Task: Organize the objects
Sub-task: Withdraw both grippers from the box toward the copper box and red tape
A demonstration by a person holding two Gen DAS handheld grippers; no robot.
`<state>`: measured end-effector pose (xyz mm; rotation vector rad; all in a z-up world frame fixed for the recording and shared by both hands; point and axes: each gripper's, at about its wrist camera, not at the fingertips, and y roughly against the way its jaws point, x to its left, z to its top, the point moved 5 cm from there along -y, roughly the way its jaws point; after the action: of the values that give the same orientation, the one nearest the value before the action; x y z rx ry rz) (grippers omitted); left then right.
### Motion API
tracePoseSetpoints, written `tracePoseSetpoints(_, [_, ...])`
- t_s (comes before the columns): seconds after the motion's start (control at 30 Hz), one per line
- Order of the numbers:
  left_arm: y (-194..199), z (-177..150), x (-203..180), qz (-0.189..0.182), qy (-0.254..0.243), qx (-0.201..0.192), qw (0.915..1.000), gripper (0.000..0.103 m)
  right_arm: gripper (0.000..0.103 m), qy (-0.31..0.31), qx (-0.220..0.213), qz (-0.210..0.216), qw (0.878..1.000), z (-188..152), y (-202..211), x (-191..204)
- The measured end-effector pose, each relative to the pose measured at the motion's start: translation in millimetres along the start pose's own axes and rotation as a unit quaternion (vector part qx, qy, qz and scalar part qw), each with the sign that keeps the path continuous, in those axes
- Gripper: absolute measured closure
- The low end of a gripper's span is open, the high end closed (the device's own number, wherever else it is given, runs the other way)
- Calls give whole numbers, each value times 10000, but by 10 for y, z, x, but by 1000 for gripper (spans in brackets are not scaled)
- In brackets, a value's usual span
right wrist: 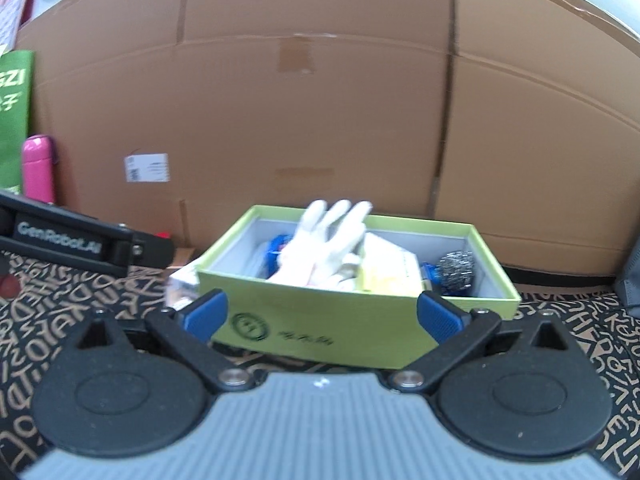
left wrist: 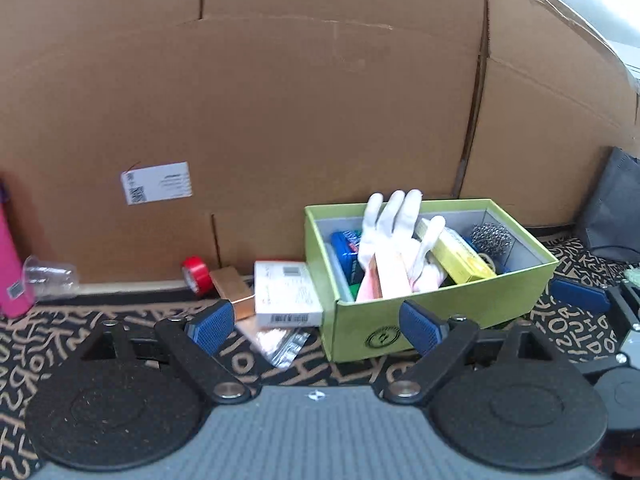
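Observation:
A lime-green box (left wrist: 448,308) (right wrist: 332,320) stands on the patterned mat. A white rubber glove (left wrist: 394,232) (right wrist: 328,240) sticks up out of it, beside a yellow carton (left wrist: 460,256), a blue pack (left wrist: 344,246) and a steel scourer (left wrist: 491,239) (right wrist: 456,266). My left gripper (left wrist: 316,326) is open and holds nothing, just short of the box's near left corner. My right gripper (right wrist: 322,316) is open and holds nothing too, in front of the box's long side. Left of the box lie a white carton (left wrist: 286,294), a copper-coloured block (left wrist: 234,288), a red tape roll (left wrist: 197,274) and a foil packet (left wrist: 280,344).
A large cardboard wall (left wrist: 280,120) (right wrist: 320,120) closes off the back. A pink bottle (left wrist: 10,272) (right wrist: 38,168) and a clear plastic cup (left wrist: 50,276) sit at far left. A green bag (right wrist: 14,120) stands left of the bottle; a grey bag (left wrist: 616,208) stands at right.

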<state>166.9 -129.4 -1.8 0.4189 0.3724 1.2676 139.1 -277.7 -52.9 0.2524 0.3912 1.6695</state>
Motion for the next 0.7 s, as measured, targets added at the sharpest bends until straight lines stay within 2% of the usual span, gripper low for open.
tracePoseSetpoints(0.33, [193, -234, 297, 108, 197, 51, 9997, 10, 0, -42, 117, 387, 9992, -125, 70, 420])
tracePoseSetpoints(0.47, [206, -429, 643, 120, 570, 160, 9982, 10, 0, -32, 176, 716, 9973, -205, 24, 677])
tracePoseSetpoints(0.53, [184, -499, 836, 238, 768, 253, 9964, 10, 0, -21, 311, 878, 9956, -240, -80, 840])
tracePoseSetpoints(0.7, [144, -558, 1239, 531, 888, 329, 9941, 10, 0, 50, 498, 1186, 9917, -270, -341, 1231])
